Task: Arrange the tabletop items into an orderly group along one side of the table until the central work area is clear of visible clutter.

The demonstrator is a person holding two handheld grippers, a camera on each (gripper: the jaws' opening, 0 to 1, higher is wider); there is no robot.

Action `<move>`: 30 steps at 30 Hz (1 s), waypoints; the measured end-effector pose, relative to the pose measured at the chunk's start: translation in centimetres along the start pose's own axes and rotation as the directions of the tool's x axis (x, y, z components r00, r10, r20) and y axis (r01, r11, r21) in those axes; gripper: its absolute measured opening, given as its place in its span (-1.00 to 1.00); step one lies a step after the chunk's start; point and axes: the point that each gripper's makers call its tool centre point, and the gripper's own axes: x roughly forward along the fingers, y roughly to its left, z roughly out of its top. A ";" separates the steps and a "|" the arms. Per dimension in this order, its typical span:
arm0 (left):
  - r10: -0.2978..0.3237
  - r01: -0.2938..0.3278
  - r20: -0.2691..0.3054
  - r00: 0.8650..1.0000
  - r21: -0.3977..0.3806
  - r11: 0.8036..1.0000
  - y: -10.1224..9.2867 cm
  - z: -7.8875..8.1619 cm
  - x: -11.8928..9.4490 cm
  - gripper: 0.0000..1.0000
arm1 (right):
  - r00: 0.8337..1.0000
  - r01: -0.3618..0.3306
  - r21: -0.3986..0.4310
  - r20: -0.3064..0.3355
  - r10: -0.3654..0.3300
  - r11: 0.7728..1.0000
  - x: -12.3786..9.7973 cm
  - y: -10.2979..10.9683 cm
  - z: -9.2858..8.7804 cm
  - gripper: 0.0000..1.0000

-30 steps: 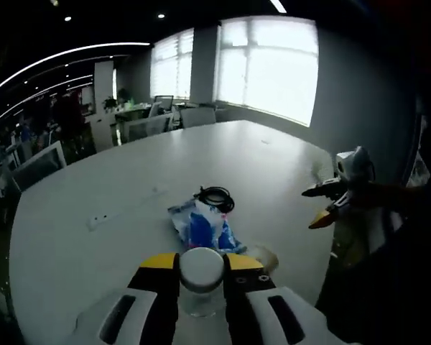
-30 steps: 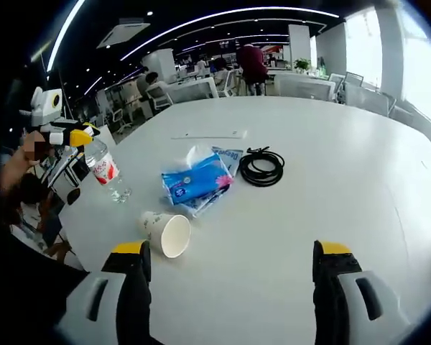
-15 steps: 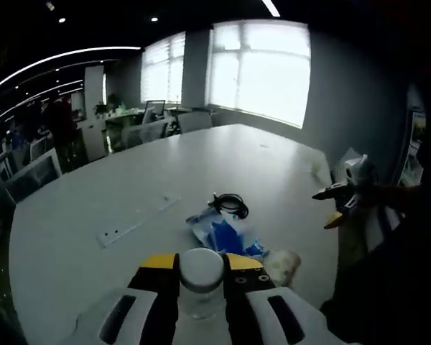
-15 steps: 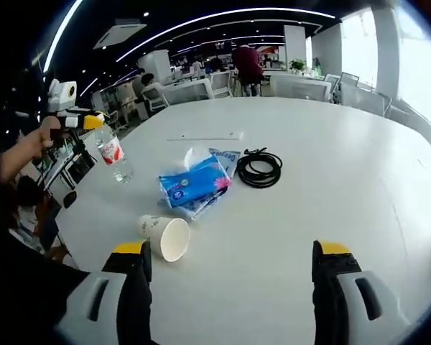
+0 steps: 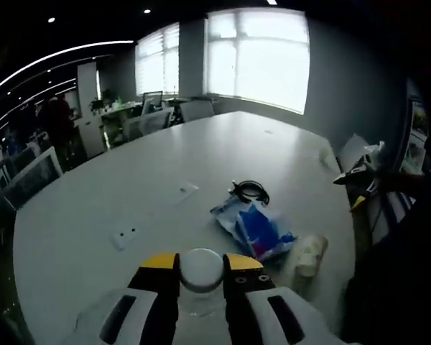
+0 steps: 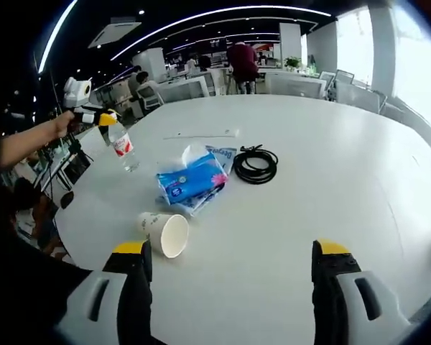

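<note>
Left gripper (image 5: 201, 277) clamped on water bottle (image 6: 123, 146), upright above table (image 6: 330, 180), left of tissue pack (image 6: 192, 181); right gripper (image 6: 230, 269), jaws spread and empty, nearer tipped paper cup (image 6: 165, 232), mouth towards it, cable coil (image 6: 256, 164) beyond.

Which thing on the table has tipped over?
The paper cup: it lies on its side, mouth open sideways. The tissue pack and cable coil just lie flat.
</note>
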 end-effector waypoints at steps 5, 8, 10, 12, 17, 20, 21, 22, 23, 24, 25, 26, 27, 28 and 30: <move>0.012 -0.011 -0.031 0.999 0.020 1.000 0.8 -0.7 0.9 -0.60 | 1.000 0.000 0.010 -0.003 0.000 1.000 0.1 0.4 -0.2 0.76; 0.015 -0.014 -0.045 0.999 0.012 1.000 1.5 -1.5 1.4 -0.60 | 1.000 -0.001 0.007 -0.009 0.001 1.000 0.2 0.6 -0.4 0.76; 0.010 -0.009 -0.054 0.999 0.017 1.000 1.8 -1.9 1.6 -0.60 | 1.000 -0.003 0.010 -0.009 0.003 1.000 0.2 0.7 -0.4 0.76; 0.003 -0.002 -0.058 0.998 0.015 1.000 2.1 -2.1 1.8 -0.60 | 1.000 -0.003 0.011 -0.011 0.003 1.000 0.2 0.8 -0.4 0.75; -0.031 0.032 -0.048 0.998 0.022 0.999 2.3 -2.0 1.8 -0.59 | 1.000 -0.005 0.014 -0.013 0.005 1.000 0.3 0.7 -0.6 0.74; -0.053 0.055 -0.043 0.998 0.026 0.998 2.2 -2.0 1.8 -0.58 | 1.000 -0.004 0.014 -0.013 0.005 1.000 0.4 0.6 -0.6 0.74; -0.087 0.089 -0.041 0.995 0.048 0.995 1.8 -2.0 1.8 -0.58 | 1.000 -0.005 0.016 -0.013 0.005 1.000 0.4 0.6 -0.7 0.73; -0.091 0.094 -0.048 0.995 0.075 0.993 1.8 -2.0 1.7 -0.58 | 1.000 -0.006 0.017 -0.014 0.006 1.000 0.4 0.6 -0.7 0.73; -0.085 0.089 -0.054 0.995 0.086 0.992 1.8 -2.0 1.7 -0.57 | 1.000 -0.008 0.016 -0.014 0.008 1.000 0.4 0.6 -0.7 0.73; -0.102 0.107 -0.059 0.993 0.089 0.990 1.5 -2.0 1.7 -0.57 | 1.000 -0.009 0.014 -0.014 0.010 1.000 0.5 0.7 -0.7 0.73; -0.104 0.109 -0.065 0.993 0.095 0.989 1.5 -2.0 1.8 -0.57 | 1.000 -0.011 0.014 -0.016 0.011 1.000 0.5 0.7 -0.8 0.72; -0.100 0.105 -0.068 0.993 0.089 0.990 1.6 -1.9 1.9 -0.57 | 1.000 -0.012 0.013 -0.019 0.012 1.000 0.6 0.8 -0.8 0.72; -0.102 0.108 -0.071 0.992 0.083 0.991 1.6 -1.9 1.9 -0.57 | 1.000 -0.012 0.011 -0.019 0.012 1.000 0.6 0.8 -0.9 0.72; -0.102 0.108 -0.074 0.992 0.081 0.991 1.7 -1.9 2.0 -0.56 | 1.000 -0.013 0.010 -0.019 0.013 1.000 0.6 0.8 -0.9 0.72; -0.109 0.115 -0.079 0.991 0.069 0.991 1.8 -2.0 1.9 -0.56 | 1.000 -0.014 0.011 -0.017 0.014 1.000 0.6 0.8 -0.8 0.72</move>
